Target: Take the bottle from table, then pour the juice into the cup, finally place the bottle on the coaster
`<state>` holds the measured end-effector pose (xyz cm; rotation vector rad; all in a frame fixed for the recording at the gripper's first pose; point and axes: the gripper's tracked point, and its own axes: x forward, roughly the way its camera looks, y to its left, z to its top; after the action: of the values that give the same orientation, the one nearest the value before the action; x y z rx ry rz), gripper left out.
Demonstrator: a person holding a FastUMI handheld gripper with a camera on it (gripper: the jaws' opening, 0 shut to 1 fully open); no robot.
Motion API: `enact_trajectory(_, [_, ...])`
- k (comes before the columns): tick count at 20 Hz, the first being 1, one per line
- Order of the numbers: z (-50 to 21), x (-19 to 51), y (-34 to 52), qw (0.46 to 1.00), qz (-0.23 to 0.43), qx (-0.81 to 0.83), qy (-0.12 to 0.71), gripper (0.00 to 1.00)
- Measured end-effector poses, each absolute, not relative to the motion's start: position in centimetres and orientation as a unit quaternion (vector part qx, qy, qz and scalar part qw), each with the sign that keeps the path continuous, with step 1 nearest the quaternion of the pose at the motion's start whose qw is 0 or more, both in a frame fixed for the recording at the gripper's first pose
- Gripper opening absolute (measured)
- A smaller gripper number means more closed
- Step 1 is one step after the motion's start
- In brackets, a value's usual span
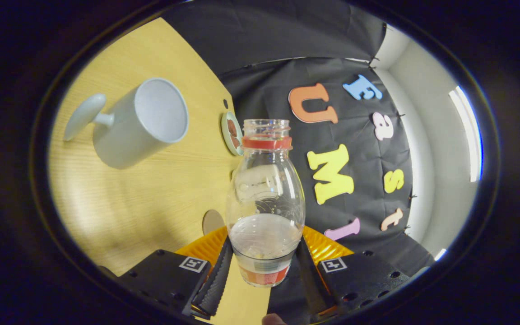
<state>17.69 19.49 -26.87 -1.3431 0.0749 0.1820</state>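
A clear plastic bottle [265, 198] with a red neck ring and no cap stands between my fingers, a little pale liquid in its lower part. My gripper [263, 271] is shut on the bottle, both fingers pressing its base from either side. The view is tilted, so the wooden table [151, 203] slopes. A white cup [140, 122] with a handle sits on the table beyond my fingers and well to the left of the bottle, its open mouth facing me. A small round coaster [232, 132] with a red pattern lies near the table's far edge, just left of the bottle's neck.
The table's far edge [224, 104] runs just behind the coaster, with the black booth wall [355, 180] beyond it. A small round tan disc [212, 221] lies on the wood close to the bottle's left side. A white wall [436, 149] shows past the cloth.
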Motion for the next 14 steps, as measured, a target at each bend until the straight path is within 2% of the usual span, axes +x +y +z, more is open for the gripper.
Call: enact_trajectory(14, [-26.2, 18.9, 20.8, 0.674, 0.089, -0.734, 0.004, 0.77])
